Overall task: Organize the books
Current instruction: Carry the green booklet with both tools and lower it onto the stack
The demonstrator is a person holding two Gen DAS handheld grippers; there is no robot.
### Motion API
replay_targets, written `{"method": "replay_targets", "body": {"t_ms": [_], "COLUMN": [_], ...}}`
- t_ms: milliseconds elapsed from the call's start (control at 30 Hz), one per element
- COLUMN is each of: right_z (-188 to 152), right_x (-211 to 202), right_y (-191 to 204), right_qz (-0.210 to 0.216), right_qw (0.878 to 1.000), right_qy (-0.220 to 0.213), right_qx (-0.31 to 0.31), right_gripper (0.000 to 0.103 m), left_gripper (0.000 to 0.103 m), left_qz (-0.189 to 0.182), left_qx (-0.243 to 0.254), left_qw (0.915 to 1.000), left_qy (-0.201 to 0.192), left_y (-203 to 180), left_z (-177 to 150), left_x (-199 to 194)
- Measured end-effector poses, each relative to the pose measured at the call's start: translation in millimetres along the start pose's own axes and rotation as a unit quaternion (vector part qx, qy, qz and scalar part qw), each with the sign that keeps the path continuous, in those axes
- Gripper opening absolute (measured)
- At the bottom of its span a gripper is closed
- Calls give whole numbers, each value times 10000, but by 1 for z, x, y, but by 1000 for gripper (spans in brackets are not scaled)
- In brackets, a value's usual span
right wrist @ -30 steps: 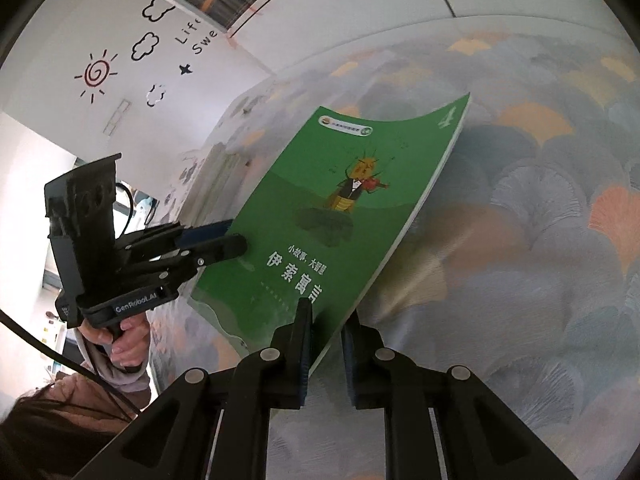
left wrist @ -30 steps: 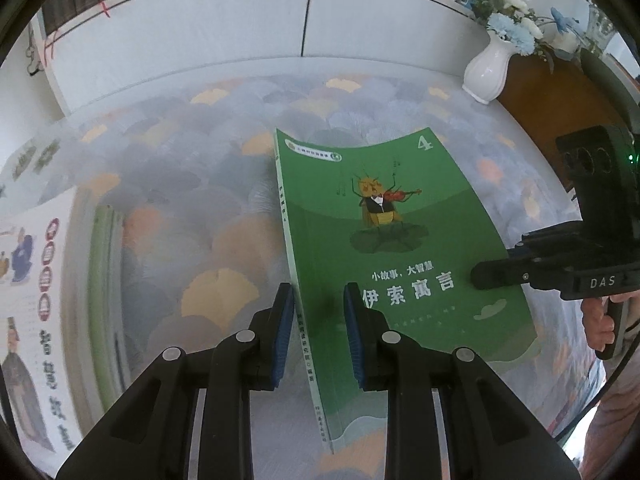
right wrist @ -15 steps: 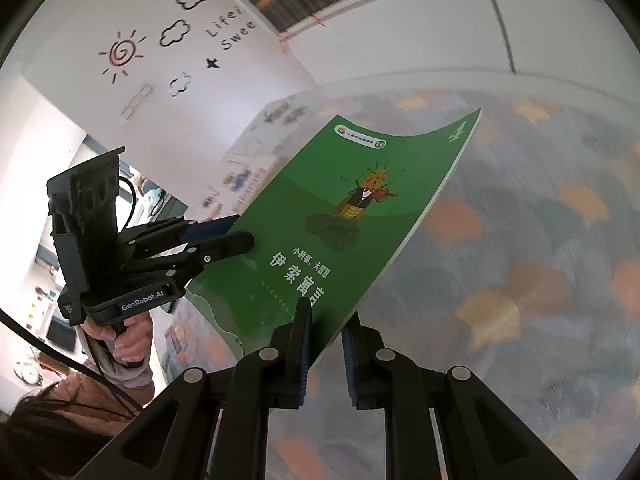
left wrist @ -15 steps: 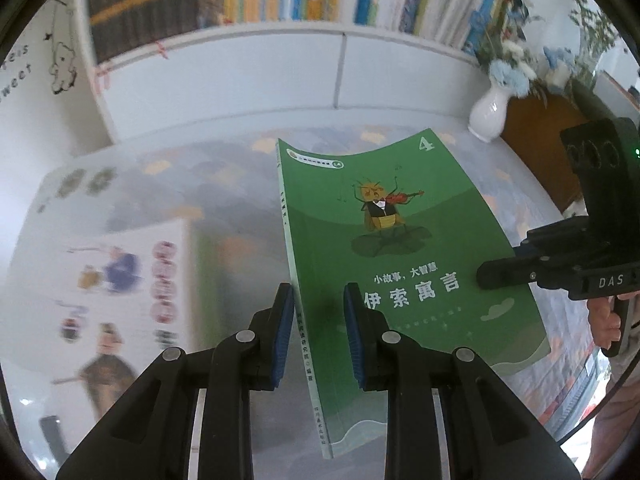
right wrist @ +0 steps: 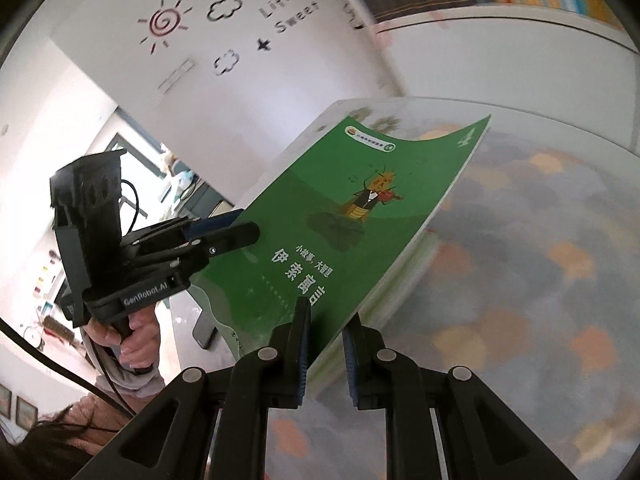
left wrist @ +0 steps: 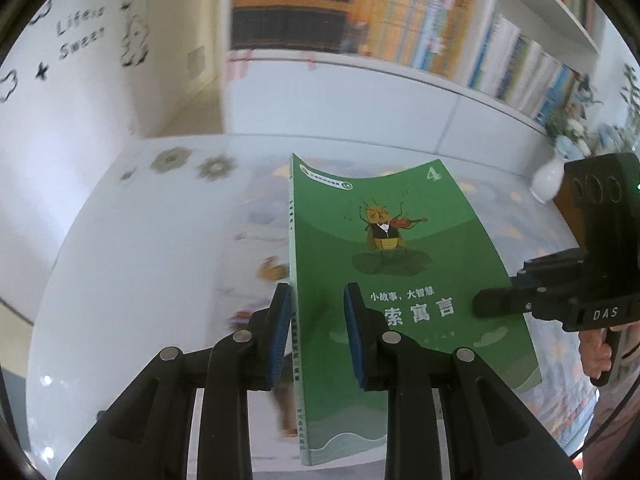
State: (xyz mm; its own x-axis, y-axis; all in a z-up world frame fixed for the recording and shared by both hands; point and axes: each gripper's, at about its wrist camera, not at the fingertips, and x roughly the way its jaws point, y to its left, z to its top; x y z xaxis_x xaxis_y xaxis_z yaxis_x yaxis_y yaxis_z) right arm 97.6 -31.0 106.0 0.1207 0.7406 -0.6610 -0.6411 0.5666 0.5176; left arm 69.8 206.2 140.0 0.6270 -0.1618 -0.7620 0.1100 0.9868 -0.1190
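Thin green paperback book carried by two grippers

Left gripper clamps its spine edge, right gripper its open edge, lower frame; light, floppy cover sags, so edge grips suit it.

Bright, even daylight fills both views. The bookshelf and table smear with motion blur. Fisheye bending and dark vignetting mark the edges.
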Motion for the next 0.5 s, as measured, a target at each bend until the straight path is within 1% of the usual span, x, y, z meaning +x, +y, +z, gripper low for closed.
{"method": "replay_targets", "body": {"t_ms": [133,233,333,400,500], "right_z": [2,0,-4,-6,-11], "right_x": [38,62,72,77,79], "right_y": [5,0,-1,0,6], "right_qz": [149,236,202,186,209], "right_qw": [9997,9986,9981,9977,9973], "right_qy": [195,414,526,607,666], "right_qx": [40,228,232,225,231], "right_gripper": [15,15,15,15,16], "left_gripper": [22,22,22,23,24], "left_qz": [129,85,20,86,42], "left_qx": [-147,-228,-291,-287,-319], "left_qw": [9997,9994,9990,9989,9988], "left_qy": [124,259,345,365,371], "left_y": [29,44,51,53,56], "left_z": [-14,-25,-35,-41,-46], "left_x": [9,19,25,26,24]}}
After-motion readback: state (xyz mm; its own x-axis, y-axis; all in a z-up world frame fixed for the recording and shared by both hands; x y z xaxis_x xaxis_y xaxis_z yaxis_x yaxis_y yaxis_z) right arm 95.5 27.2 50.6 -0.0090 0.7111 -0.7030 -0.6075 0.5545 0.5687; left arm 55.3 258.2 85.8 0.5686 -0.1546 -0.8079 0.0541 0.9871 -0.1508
